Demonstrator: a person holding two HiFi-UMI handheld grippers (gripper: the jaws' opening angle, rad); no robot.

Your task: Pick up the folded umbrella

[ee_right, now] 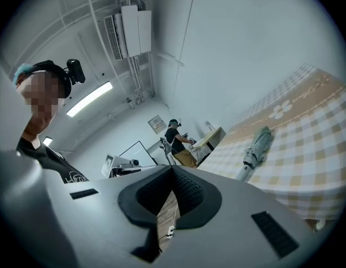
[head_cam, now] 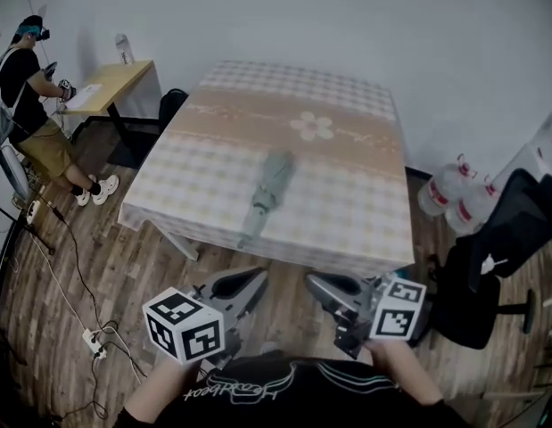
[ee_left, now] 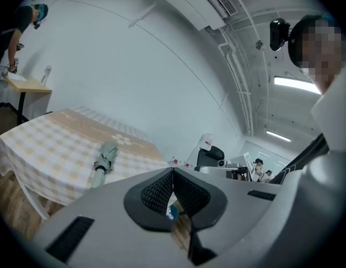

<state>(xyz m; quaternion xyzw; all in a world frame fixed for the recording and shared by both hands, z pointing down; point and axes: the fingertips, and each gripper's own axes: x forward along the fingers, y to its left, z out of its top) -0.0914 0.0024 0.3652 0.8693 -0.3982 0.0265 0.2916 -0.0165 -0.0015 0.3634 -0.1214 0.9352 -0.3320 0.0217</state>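
Umbrella lying on table, well beyond left gripper and right gripper, both closed, empty

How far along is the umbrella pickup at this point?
Nothing is done yet: the folded umbrella lies untouched on the checked table. In hand: nothing; the left gripper and right gripper are shut, empty and held short of the table's near edge. Still to do: reach, open, grasp and lift the umbrella.

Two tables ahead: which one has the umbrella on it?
The big table with the checked cloth, straight ahead; the umbrella lies near its middle. The small wooden desk at far left has none.
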